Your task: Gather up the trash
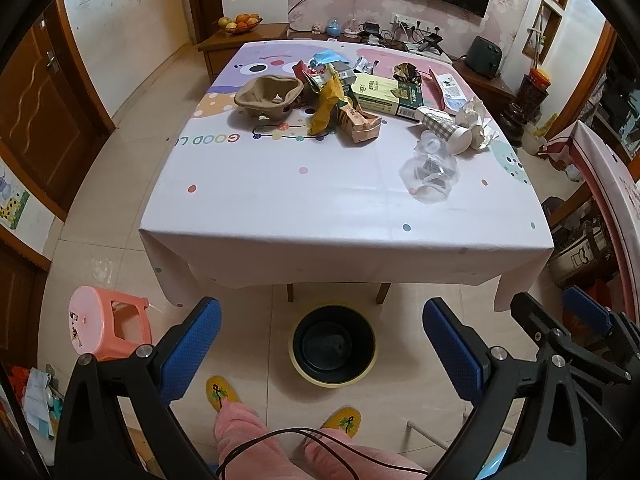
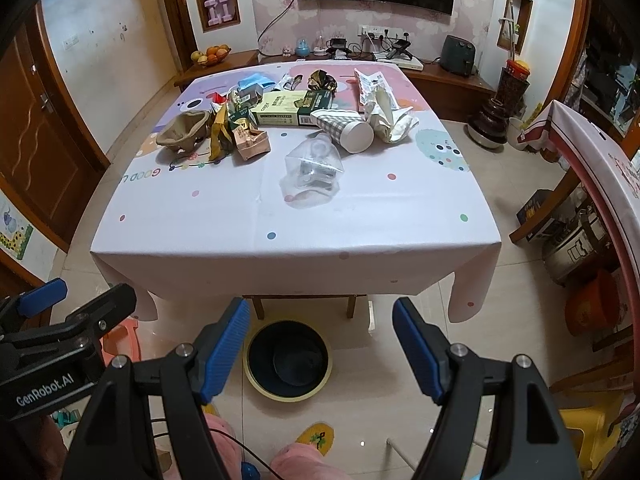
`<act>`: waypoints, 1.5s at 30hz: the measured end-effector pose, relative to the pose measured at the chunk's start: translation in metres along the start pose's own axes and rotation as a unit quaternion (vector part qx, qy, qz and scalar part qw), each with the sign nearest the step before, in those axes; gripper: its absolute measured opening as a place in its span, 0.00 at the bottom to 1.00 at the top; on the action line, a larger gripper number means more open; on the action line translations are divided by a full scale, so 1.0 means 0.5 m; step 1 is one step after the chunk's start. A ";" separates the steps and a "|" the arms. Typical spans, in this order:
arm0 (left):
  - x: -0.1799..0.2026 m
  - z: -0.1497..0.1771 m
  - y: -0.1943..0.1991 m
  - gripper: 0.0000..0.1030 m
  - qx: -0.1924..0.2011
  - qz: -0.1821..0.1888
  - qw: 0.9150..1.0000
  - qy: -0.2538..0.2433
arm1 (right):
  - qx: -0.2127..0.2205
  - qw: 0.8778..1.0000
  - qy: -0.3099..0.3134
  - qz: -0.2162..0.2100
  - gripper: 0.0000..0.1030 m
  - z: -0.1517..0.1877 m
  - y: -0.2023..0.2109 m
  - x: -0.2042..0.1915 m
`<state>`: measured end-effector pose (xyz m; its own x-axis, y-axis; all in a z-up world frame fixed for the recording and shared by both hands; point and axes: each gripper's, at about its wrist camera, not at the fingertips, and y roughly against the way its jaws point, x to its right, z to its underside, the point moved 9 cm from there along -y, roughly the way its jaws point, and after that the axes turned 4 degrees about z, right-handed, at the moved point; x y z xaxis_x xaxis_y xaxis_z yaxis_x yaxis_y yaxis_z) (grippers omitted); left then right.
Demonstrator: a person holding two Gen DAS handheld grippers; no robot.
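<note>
Trash lies across the far half of the table: a brown pulp cup carrier, a yellow wrapper, a green-and-cream box, a checked paper cup, crumpled paper and a clear plastic container. A dark bin with a yellow rim stands on the floor before the table. My left gripper and right gripper hover open above the bin, both with nothing between their blue pads.
A pink stool stands at the left of the bin. The person's pink trouser legs and yellow slippers are just below the grippers. A second covered table and pots crowd the right side. A cable hangs over the legs.
</note>
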<state>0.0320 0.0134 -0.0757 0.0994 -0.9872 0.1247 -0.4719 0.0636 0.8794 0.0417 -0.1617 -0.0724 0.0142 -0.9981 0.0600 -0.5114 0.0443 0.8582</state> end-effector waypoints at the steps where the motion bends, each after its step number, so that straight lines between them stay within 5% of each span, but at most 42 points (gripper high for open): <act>1: -0.001 0.000 0.000 0.97 -0.001 -0.001 1.000 0.000 | 0.000 1.000 0.000 0.000 0.72 -0.001 0.000 -0.001; 45: 0.000 0.012 -0.013 0.97 -0.010 -0.011 1.000 -0.007 | 0.006 1.000 -0.002 -0.009 0.72 -0.004 0.008 0.000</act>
<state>0.0299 0.0123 -0.0843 0.0974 -0.9903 0.0991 -0.4517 0.0447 0.8911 0.0416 -0.1614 -0.0681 0.0194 -0.9989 0.0420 -0.5213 0.0257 0.8530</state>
